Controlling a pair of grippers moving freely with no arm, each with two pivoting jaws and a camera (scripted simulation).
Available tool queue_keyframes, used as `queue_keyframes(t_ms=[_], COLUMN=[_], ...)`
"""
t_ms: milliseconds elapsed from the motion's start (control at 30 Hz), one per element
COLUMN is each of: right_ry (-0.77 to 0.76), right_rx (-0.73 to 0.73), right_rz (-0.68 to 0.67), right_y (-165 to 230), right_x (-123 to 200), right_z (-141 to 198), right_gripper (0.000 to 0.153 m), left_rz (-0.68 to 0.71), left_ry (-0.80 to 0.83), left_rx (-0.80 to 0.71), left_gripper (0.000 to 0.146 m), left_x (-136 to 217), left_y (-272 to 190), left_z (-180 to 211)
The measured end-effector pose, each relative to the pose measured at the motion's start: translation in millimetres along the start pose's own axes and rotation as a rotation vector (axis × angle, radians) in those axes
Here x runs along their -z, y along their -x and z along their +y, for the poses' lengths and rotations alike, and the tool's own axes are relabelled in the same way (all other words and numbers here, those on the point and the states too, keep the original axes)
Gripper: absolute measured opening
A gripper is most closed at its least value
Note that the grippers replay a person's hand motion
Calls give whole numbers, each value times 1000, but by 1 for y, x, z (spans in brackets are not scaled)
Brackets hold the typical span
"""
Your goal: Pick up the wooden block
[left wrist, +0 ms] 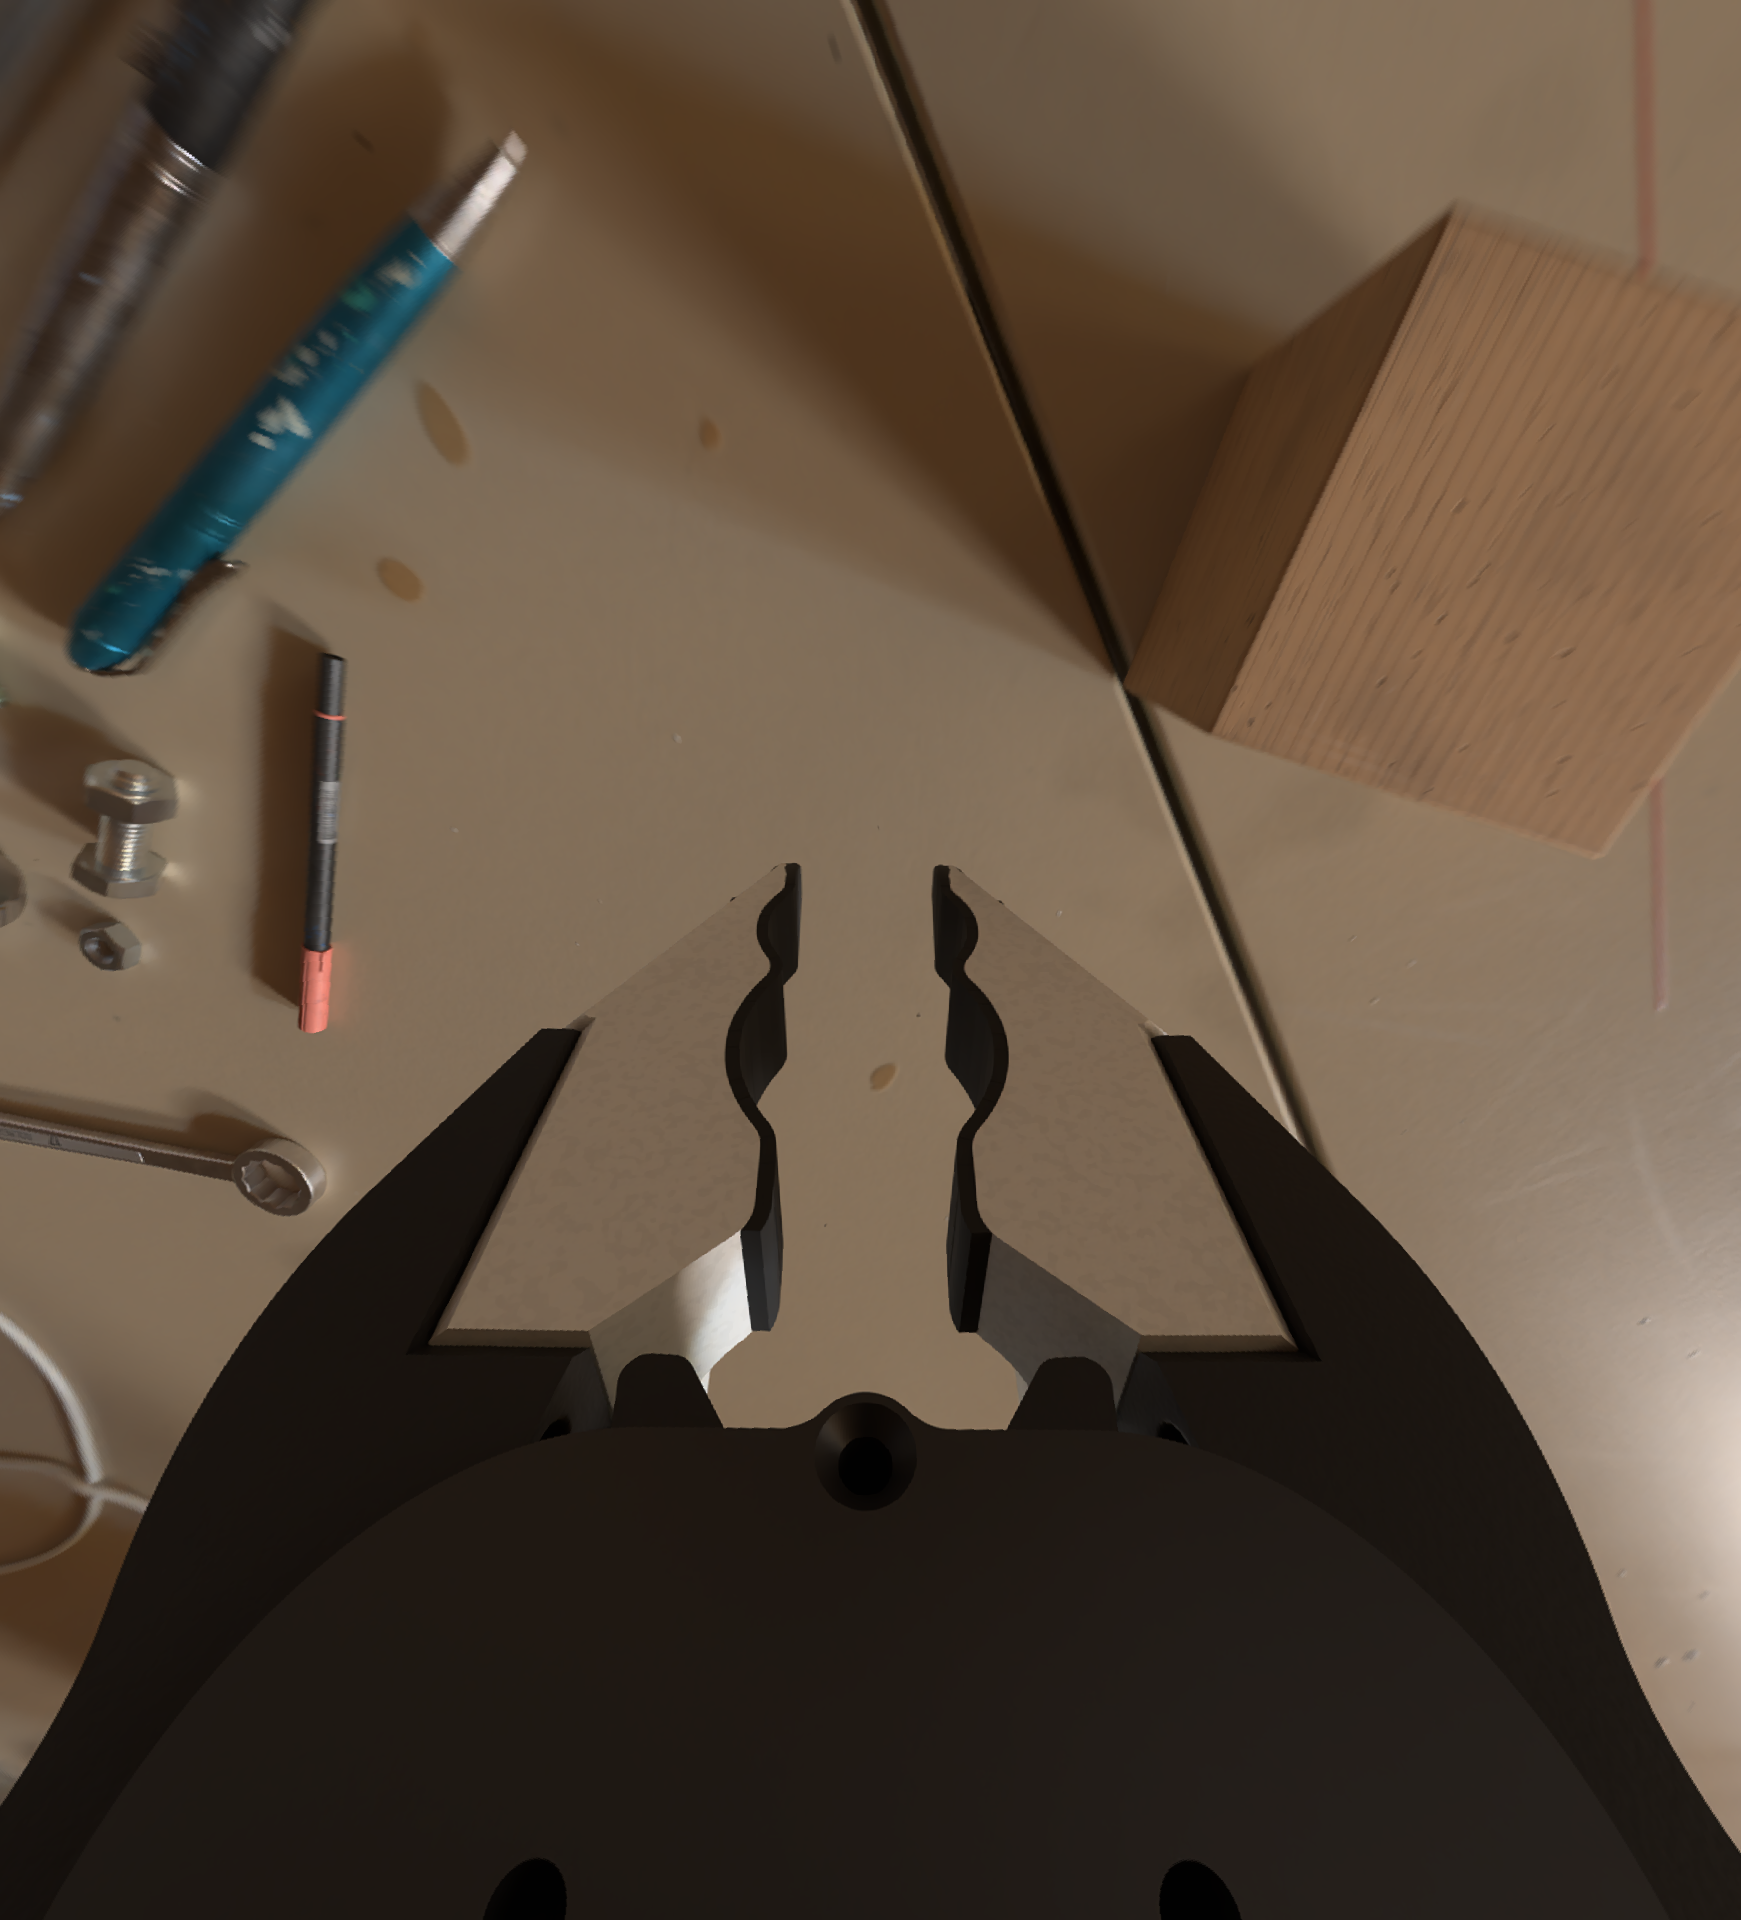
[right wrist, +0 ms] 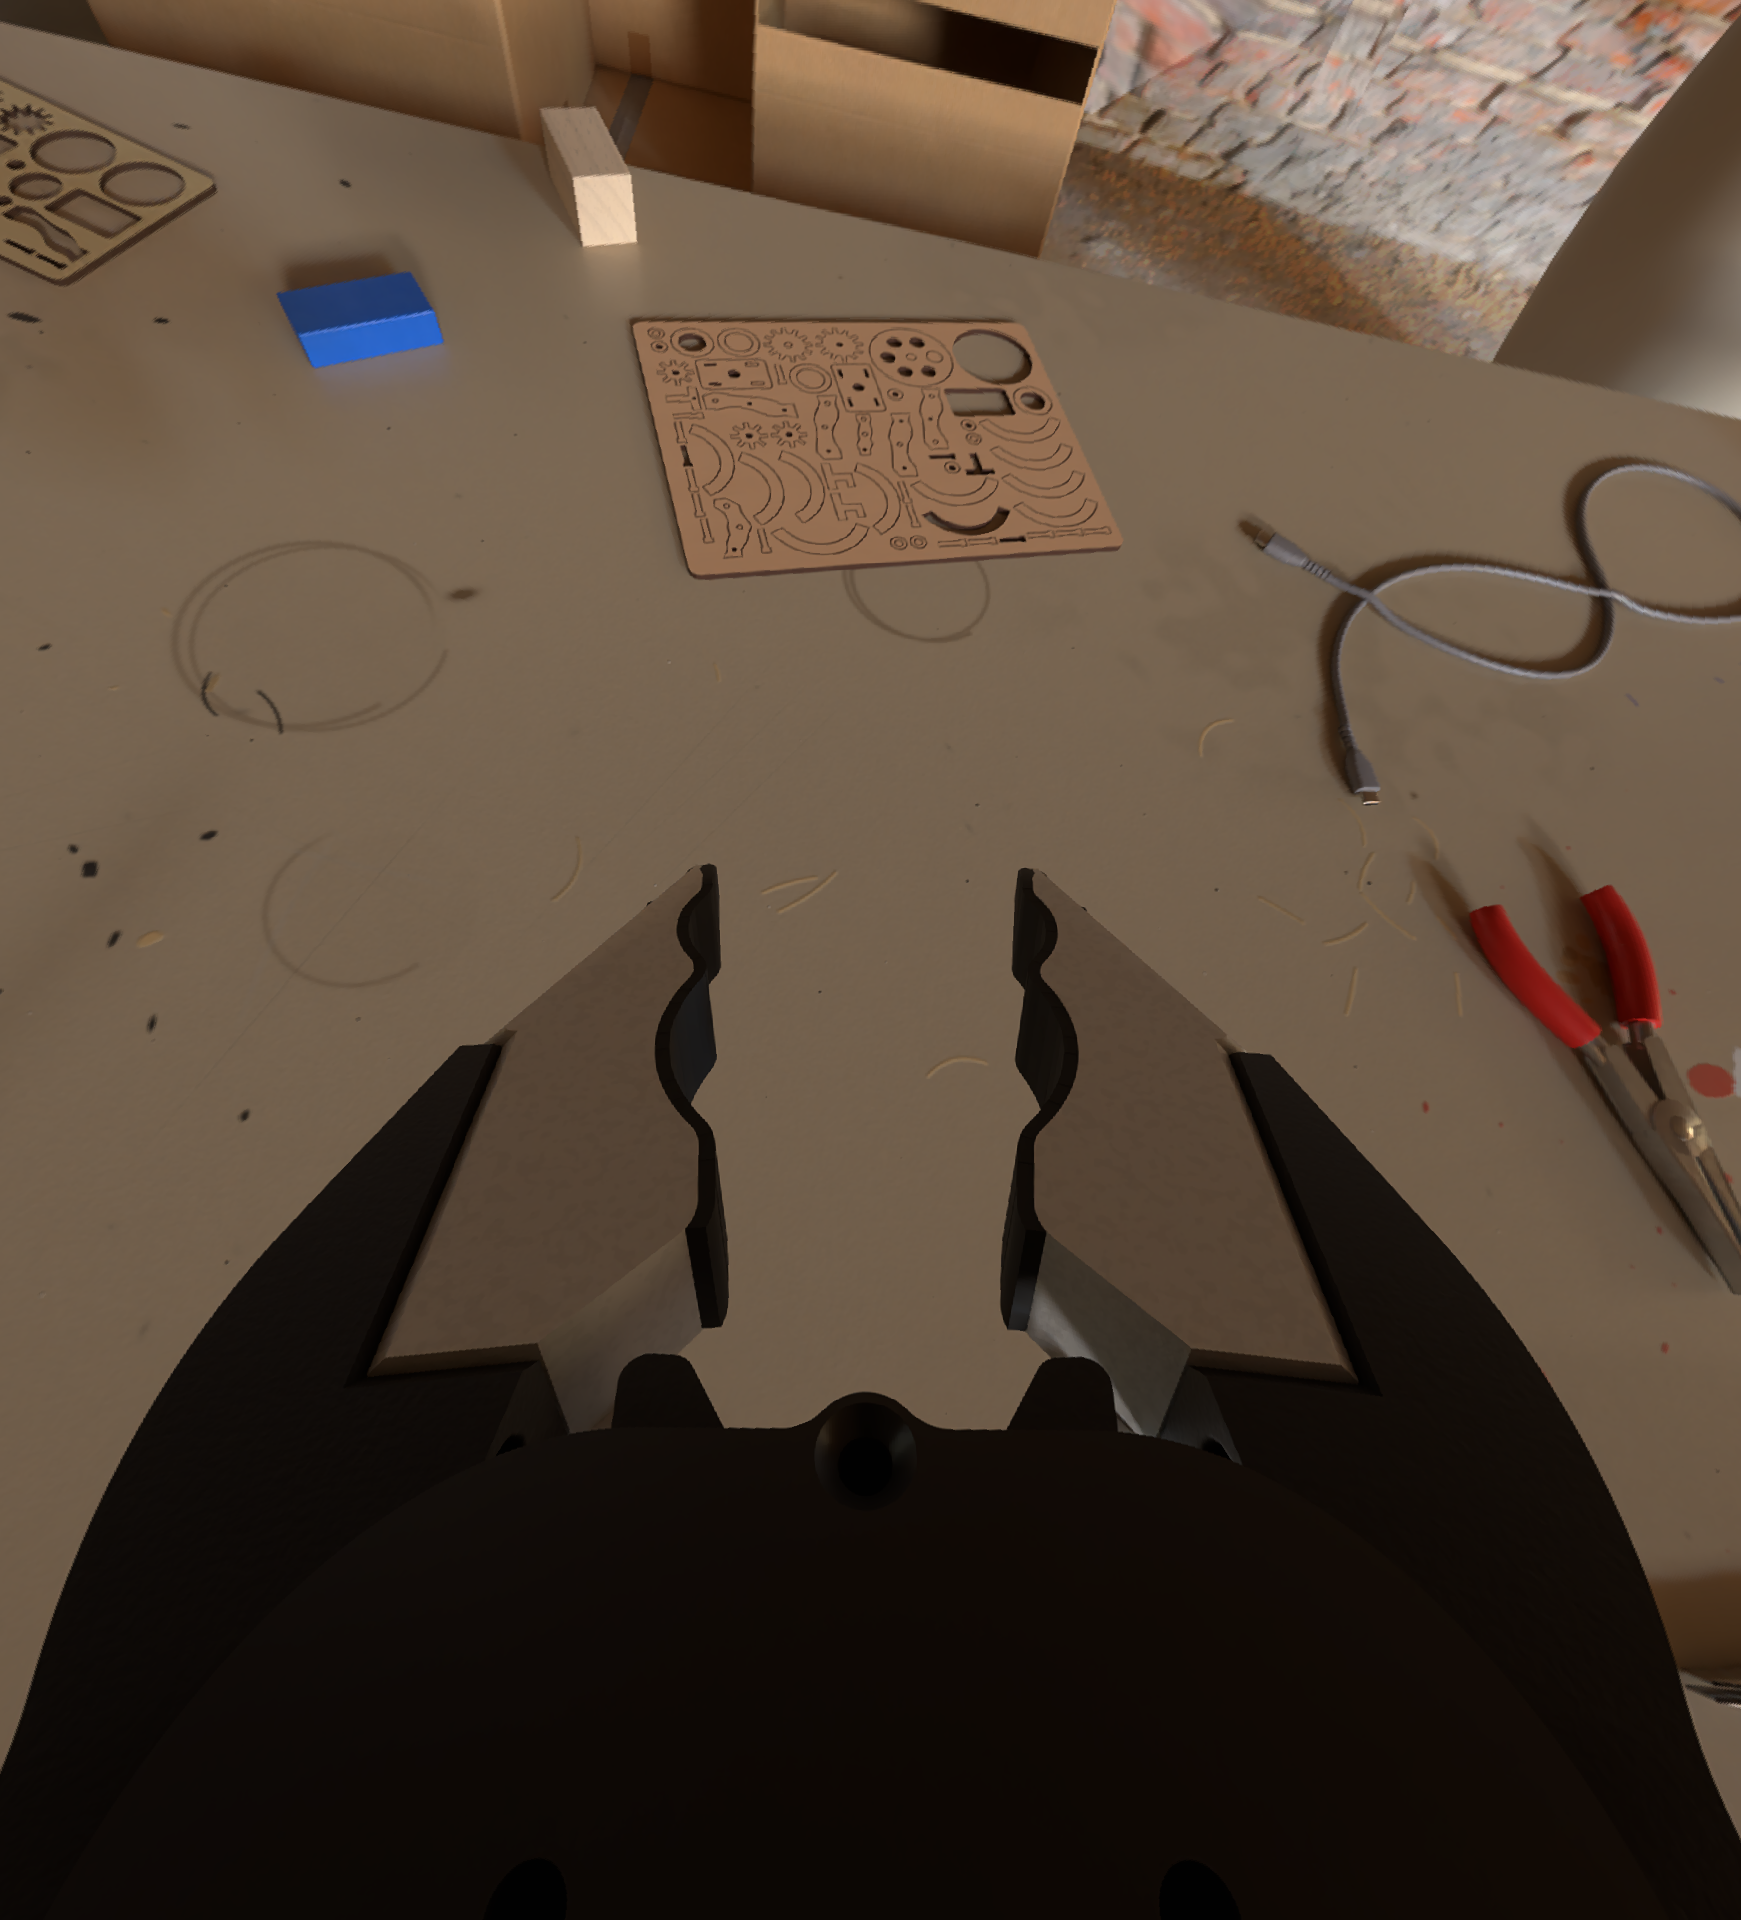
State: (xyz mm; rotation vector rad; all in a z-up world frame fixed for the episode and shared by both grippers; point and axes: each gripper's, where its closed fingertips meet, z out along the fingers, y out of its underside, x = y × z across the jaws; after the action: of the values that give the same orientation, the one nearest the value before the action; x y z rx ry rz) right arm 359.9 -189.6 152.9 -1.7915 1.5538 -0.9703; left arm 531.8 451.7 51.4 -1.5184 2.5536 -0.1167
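Your left gripper (left wrist: pixel 866 883), jaws slightly apart and empty, hangs beside the wooden block (left wrist: pixel 1510 551), not yet aligned to grasp.

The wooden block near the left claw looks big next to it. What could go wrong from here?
1. The left claw is open only narrowly, and the wooden block looks wider than that gap, so it may bump the block instead of gripping it.
2. The block sits off to the claw's right, beside a dark seam in the table; a nudge might slide or tilt it there.
3. Swinging carelessly leftward could scatter the bolts and blue pen.
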Motion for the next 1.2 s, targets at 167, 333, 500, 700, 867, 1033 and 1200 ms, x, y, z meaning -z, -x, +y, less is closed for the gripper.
queue_keyframes(t_ms=[167, 333, 500, 700, 867, 1033, 1200], right_ry=[-38, -47, -8, 46, 88, 128, 139], right_rx=[27, 55, 50, 52, 72, 95, 116], right_rz=[37, 37, 18, -36, -68, -88, -109], right_y=[-1, 3, 3, 10, 18, 25, 33], right_x=[7, 9, 0, -12, -20, -26, -30], right_z=[-8, -11, -1, 11, 17, 24, 25], right_gripper=[57, 57, 57, 57, 57, 57, 56], left_rz=[27, 289, 123, -89, -63, -4, -45], left_ry=[-340, -607, -260, -98, -34, -30, -16], left_rx=[84, -215, -293, -306, -265, -265, -278], left_gripper=[51, 63, 74, 89, 89, 75, 73], left_x=[67, 117, 53, 19, 4, -6, -4], left_y=[-8, -89, -98, -79, -77, -88, -90], left_z=[-29, -50, -42, -43, -41, -49, -51])
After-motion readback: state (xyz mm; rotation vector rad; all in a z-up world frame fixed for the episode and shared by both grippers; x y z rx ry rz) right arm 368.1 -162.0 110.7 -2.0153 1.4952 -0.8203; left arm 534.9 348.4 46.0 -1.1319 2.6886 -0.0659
